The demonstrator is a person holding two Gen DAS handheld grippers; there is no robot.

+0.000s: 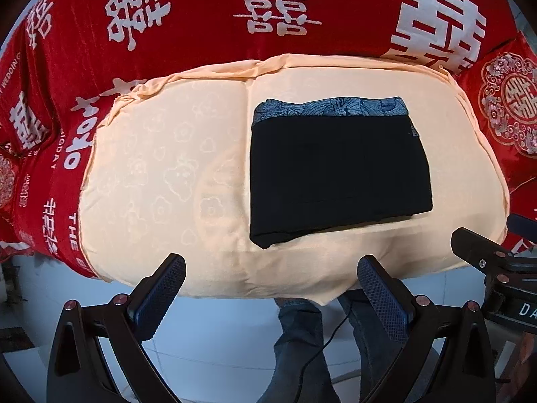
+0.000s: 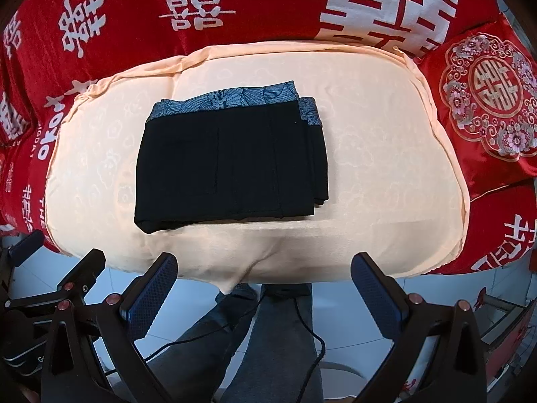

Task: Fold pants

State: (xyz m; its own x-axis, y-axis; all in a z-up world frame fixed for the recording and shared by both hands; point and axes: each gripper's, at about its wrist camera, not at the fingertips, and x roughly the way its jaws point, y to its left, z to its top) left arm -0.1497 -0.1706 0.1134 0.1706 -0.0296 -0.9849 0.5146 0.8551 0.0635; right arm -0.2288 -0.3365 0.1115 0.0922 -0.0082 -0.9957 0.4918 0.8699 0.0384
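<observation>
Your left tool [image 1: 271,270] sits nearest the lens, its two mesh-faced fingers spread wide and holding nothing, hovering over the near edge of the peach cloth [image 1: 161,168]. Your right tool [image 2: 264,267] takes the same pose, fingers apart and empty, level with its partner, whose tip shows at the left margin of the right wrist view. Below both, your legs [image 2: 268,342] in grey jeans and a black cable cross the tiled floor. Beyond the fingertips, the pants [image 1: 335,171], black with a blue patterned band along the far edge, lie folded into a compact stack on the cloth. Farthest, the red bedspread [image 1: 208,27] carries white double-happiness characters and partly legible words "WEDDING" and "BIGDAY"; an embroidered red cushion [image 2: 486,107] lies at right.
</observation>
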